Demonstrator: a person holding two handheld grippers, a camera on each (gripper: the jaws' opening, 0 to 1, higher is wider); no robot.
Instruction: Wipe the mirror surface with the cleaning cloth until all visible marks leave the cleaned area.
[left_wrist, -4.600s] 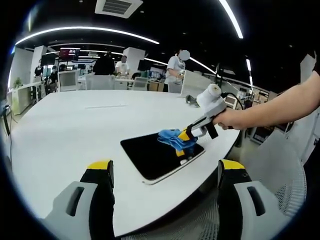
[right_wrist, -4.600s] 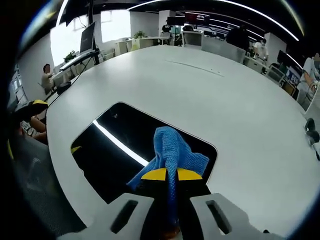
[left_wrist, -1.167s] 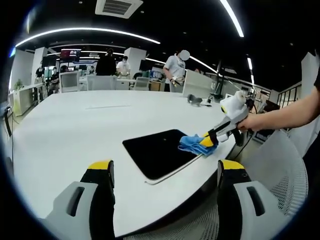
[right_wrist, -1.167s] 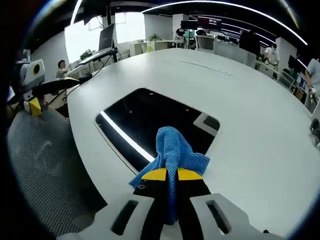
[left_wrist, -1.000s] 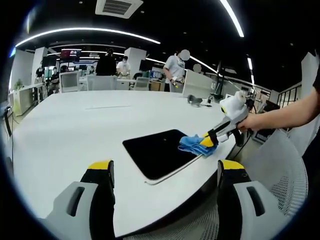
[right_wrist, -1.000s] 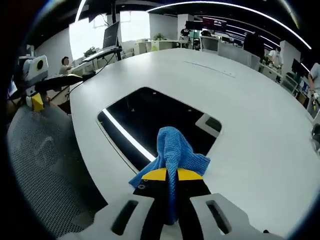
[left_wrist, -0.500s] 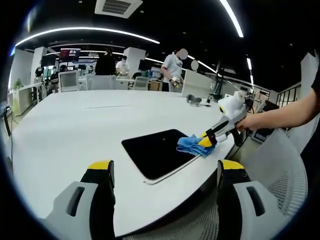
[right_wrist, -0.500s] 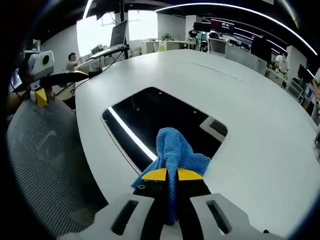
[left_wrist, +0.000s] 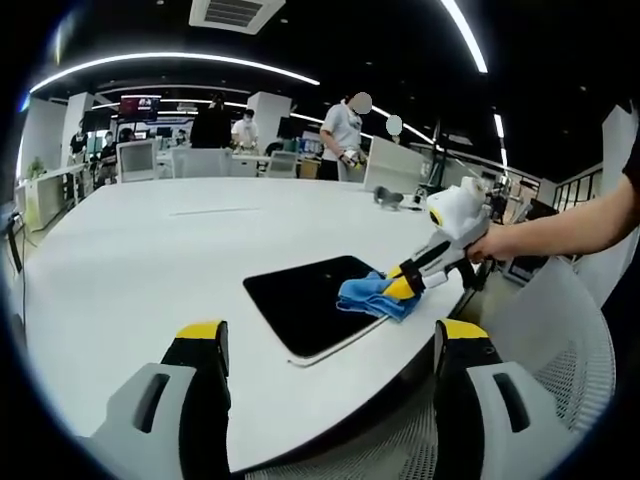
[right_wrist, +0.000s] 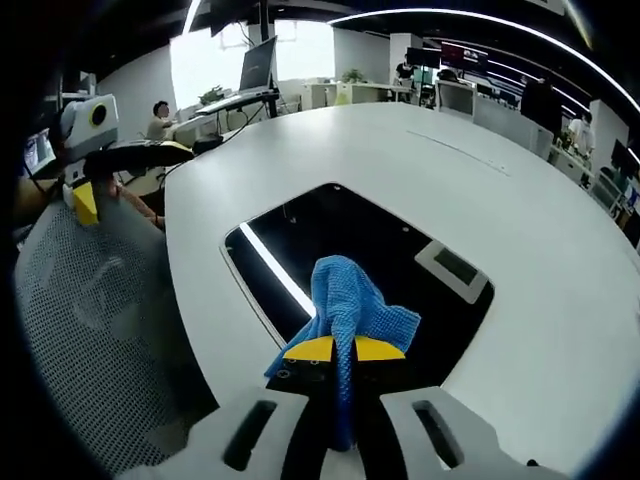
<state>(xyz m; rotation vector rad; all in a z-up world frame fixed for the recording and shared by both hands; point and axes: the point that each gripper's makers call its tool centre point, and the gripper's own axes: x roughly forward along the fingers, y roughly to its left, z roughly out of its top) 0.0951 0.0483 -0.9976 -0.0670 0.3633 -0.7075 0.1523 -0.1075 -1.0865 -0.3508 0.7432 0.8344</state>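
Left gripper (left_wrist: 328, 345) held back off the table edge, jaws wide apart. Beyond, right gripper (right_wrist: 345, 349) clamped tight on blue cleaning cloth (right_wrist: 350, 300), pressed against the near end of the dark mirror (left_wrist: 300, 300) lying flat on white table (left_wrist: 130, 250). Farther back, people among office desks.

A dark mirror (left_wrist: 305, 301) was seen lying flat on the white counter (left_wrist: 130, 260), near its edge. The right gripper (left_wrist: 400, 285), held by a hand (left_wrist: 492, 243), was closed on a blue cloth (left_wrist: 368, 295) resting on the mirror's right part. The left gripper (left_wrist: 330, 345) hung short of the counter, its fingers (left_wrist: 203, 345) wide apart.
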